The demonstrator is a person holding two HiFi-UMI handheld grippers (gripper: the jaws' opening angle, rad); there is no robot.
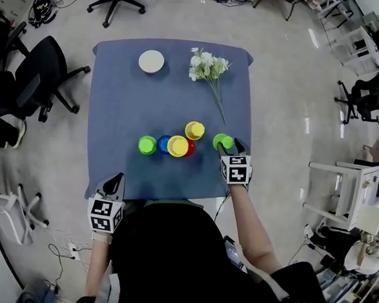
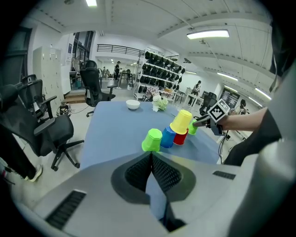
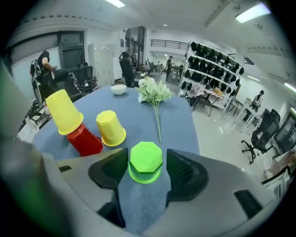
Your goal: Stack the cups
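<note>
Crush risk: the small lime-green plastic cup (image 3: 145,160) looks thin-walled, so a hard squeeze by the right gripper (image 1: 234,146) would likely dent it or pop it out from between the fingers.
Tip risk: the cup tapers upward, so a bite near its narrow end could slide off and knock it over onto the blue cloth-covered tabletop (image 1: 115,110).
Off-centre risk: in the right gripper view the cup seems closer to one finger than the other. Closing like this would probably shove it sideways before it is caught.
Neighbour risk: a loose yellow plastic cup (image 3: 111,128) and a second yellow cup (image 3: 64,113) capping a red cup (image 3: 85,139) stand near. A wide swing could topple that pair. The stem of the white artificial flowers (image 3: 155,90) lies just beyond.
Cup look: upside down with the rim on the cloth, it is glossy and has a faceted, eight-sided base facing up.
Cup place: it sits at the right end of the cup cluster, apart from the rest and between the right fingers.
Right fingers: they are spread and flank the cup, with no visible squeeze on its walls.
Left fingers: the left gripper (image 2: 151,157) is pressed closed on nothing at the near tabletop edge, well apart from another green cup (image 2: 151,140) and a blue cup (image 2: 167,137).
</note>
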